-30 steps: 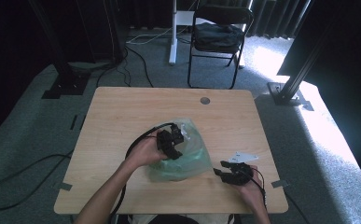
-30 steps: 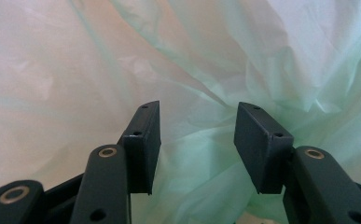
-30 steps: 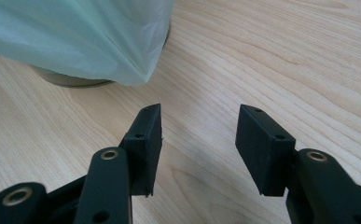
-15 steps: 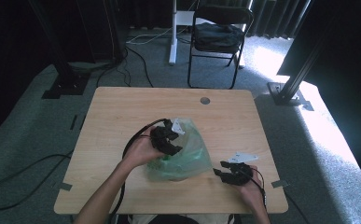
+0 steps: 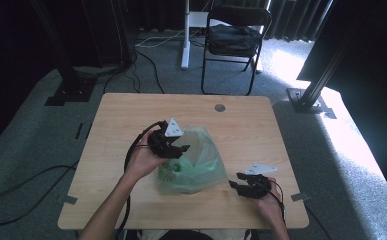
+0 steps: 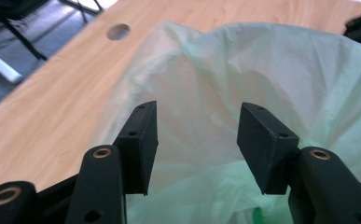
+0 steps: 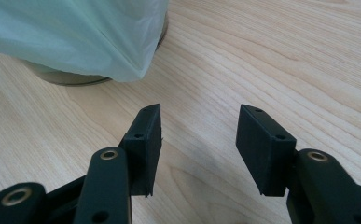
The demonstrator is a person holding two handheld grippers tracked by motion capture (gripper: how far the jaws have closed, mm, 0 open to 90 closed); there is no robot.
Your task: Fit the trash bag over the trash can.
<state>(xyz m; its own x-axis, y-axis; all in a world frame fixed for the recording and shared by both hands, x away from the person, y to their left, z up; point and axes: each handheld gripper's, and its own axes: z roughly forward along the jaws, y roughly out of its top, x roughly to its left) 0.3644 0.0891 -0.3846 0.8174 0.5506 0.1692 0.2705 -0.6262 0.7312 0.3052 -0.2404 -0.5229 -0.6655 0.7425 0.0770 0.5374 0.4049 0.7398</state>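
Thin, translucent pale-green plastic bag [image 5: 193, 165] at centre of the high view, lying on the light wooden tabletop [image 5: 261, 130], draped over something round: a greyish circular base [image 7: 71, 77] peeking from under the film at upper left of the right gripper view, dark green contents dimly visible through the plastic. Judged very light, limp and crinkly as film, likely slippery between hard pads and easy to tear or stretch; no stiffness of its own, so any lift probably follows the fold pinched and not the whole. Weight, if any, judged to sit in the hidden round thing below. Best hold, by this reading: a gathered fold at the raised upper rim [image 6: 201, 42], doubled for strength, never a single stretched layer. Left tool [image 5: 177, 149] just above the bag's upper left edge, jaws just opening wider, released, film behind the gap but no pad pressing on it. Right tool [image 5: 238, 186] at lower right, near the bag's corner yet apart, jaws spread over bare wood, grasping nothing.
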